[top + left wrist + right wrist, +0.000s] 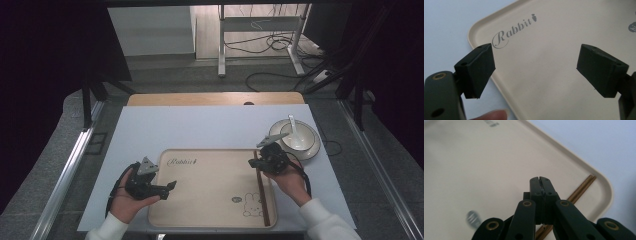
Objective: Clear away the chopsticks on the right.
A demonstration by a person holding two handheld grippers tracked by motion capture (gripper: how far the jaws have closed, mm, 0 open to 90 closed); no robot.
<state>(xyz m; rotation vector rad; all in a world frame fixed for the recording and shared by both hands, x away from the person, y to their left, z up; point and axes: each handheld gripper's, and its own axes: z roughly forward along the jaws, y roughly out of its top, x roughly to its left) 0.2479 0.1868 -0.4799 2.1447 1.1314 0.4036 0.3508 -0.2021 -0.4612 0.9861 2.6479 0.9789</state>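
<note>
Brown chopsticks (261,192) along tray's (210,210) right edge

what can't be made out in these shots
- Chopsticks: right gripper view, lower stretch hidden behind the shut right gripper.
- Small print on the tray: right gripper view, blurred.
- Bowl contents: high view, too small; the spoon rests inside.

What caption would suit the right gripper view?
Right gripper, jaws shut and empty, above the chopsticks lying in the tray.

Beige tray (210,200) with grey rabbit print (252,206), brown chopsticks (262,192).
</note>
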